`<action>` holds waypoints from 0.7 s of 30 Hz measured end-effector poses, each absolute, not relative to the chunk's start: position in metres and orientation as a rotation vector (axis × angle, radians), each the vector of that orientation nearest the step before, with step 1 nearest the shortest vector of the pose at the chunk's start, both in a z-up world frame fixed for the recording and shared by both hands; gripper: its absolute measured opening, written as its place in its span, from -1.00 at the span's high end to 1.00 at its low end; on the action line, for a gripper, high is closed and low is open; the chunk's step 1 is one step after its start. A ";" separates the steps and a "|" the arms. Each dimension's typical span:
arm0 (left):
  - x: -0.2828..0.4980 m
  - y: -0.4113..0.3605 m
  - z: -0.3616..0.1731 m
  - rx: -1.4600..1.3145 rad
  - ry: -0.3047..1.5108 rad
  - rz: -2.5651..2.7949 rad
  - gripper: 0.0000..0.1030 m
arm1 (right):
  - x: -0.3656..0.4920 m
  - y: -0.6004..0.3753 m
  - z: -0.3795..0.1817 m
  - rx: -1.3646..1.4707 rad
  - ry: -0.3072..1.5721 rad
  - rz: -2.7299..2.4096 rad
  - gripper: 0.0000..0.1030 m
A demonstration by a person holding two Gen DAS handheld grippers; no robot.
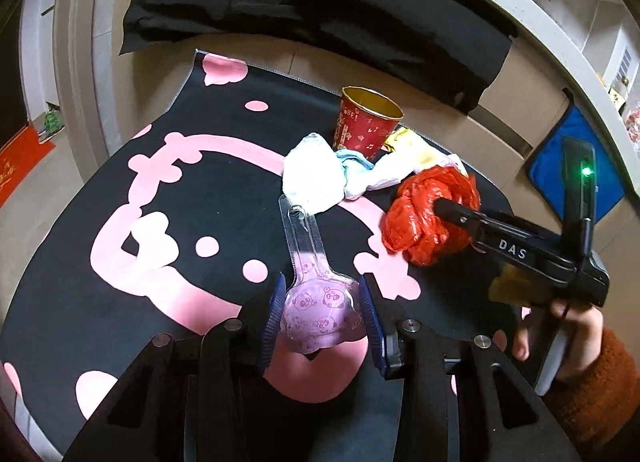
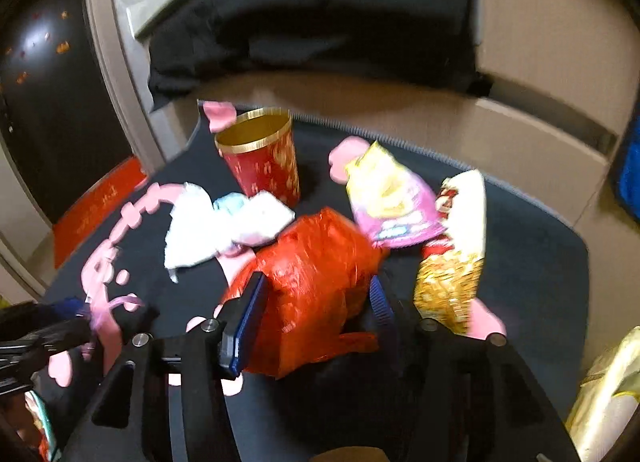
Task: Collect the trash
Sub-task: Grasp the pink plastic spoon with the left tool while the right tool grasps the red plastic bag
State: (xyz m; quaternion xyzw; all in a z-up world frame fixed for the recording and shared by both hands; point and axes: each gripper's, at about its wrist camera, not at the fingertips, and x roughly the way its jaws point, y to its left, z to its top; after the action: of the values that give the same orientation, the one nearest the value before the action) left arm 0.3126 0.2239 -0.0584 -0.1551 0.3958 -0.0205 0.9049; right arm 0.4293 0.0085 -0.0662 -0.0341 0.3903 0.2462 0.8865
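The black-and-pink mat (image 1: 120, 190) covers a small table, and the trash is crowded toward its far right corner. The near and left parts of the mat lie bare, so that side has the room. The far edge runs close behind the cup (image 1: 366, 124), and past it is a gap, then a dark cloth (image 1: 312, 14) draped along a pale ledge. The right edge of the mat falls just beyond the wrappers.

The left gripper (image 1: 322, 312) has its blue pads set on either side of the round end of a clear plastic pack (image 1: 316, 302) with a pink panda print. The pads touch its sides, pinching it. The pack's narrow neck points away toward the white tissue (image 1: 314, 176), and its tip just reaches the tissue.

The right gripper (image 2: 316, 310) is clamped on a crumpled red bag (image 2: 316, 274), which bulges between the two blue pads. From the left camera the same gripper (image 1: 444, 208) reaches in from the right, its tip buried in the red bag (image 1: 430, 218), near the mat's right edge.

The cup (image 2: 262, 158) stands upright, red with a gold rim and gold inside. I can see nothing in it, though its bottom is hidden. The tissue (image 2: 200, 226) lies at its foot, touching a second white-and-blue wad. To the right lie a pink-and-yellow wrapper (image 2: 392, 202) and a gold-and-white snack bag (image 2: 452, 258), side by side and just beside the red bag. The right camera's view is blurred.
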 end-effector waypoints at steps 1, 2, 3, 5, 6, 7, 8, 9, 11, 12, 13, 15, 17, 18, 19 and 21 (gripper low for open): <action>0.313 0.224 -0.059 -0.323 0.818 -0.043 0.24 | 0.431 0.008 -0.068 -0.052 0.816 0.522 -0.02; 0.313 0.225 -0.060 -0.327 0.822 -0.045 0.24 | 0.433 0.008 -0.070 -0.018 0.829 0.539 -0.02; 0.314 0.225 -0.062 -0.331 0.826 -0.046 0.24 | 0.435 0.007 -0.072 -0.002 0.843 0.546 -0.05; 0.315 0.223 -0.065 -0.333 0.835 -0.052 0.24 | 0.435 0.006 -0.072 0.002 0.862 0.557 -0.01; 0.315 0.221 -0.066 -0.330 0.837 -0.053 0.24 | 0.434 0.004 -0.071 0.001 0.869 0.565 0.09; 0.315 0.219 -0.068 -0.326 0.842 -0.052 0.24 | 0.432 0.003 -0.069 0.000 0.870 0.562 0.14; 0.315 0.217 -0.069 -0.319 0.850 -0.049 0.24 | 0.431 -0.001 -0.066 0.001 0.868 0.554 0.22; 0.316 0.215 -0.071 -0.312 0.861 -0.048 0.24 | 0.427 -0.008 -0.062 0.009 0.861 0.545 0.27; 0.317 0.211 -0.076 -0.296 0.887 -0.036 0.23 | 0.421 -0.020 -0.053 0.031 0.845 0.538 0.29; 0.316 0.209 -0.079 -0.289 0.897 -0.027 0.23 | 0.416 -0.027 -0.047 0.038 0.833 0.525 0.29; 0.316 0.208 -0.081 -0.285 0.905 -0.021 0.23 | 0.414 -0.031 -0.044 0.038 0.826 0.516 0.29; 0.315 0.205 -0.085 -0.282 0.921 -0.015 0.23 | 0.406 -0.041 -0.034 0.038 0.804 0.499 0.29; 0.314 0.201 -0.087 -0.276 0.934 -0.010 0.23 | 0.397 -0.052 -0.025 0.048 0.776 0.485 0.29; 0.313 0.200 -0.088 -0.275 0.937 -0.006 0.23 | 0.392 -0.057 -0.021 0.047 0.761 0.476 0.29; 0.312 0.198 -0.088 -0.274 0.941 -0.003 0.23 | 0.389 -0.059 -0.018 0.043 0.753 0.470 0.29; 0.310 0.194 -0.086 -0.276 0.934 -0.005 0.24 | 0.382 -0.064 -0.013 0.025 0.735 0.457 0.29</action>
State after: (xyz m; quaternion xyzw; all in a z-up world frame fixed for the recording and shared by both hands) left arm 0.3103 0.1941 -0.0857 -0.1324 0.4489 -0.0024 0.8837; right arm 0.3816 -0.0637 -0.0127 0.0121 0.3561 0.2213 0.9078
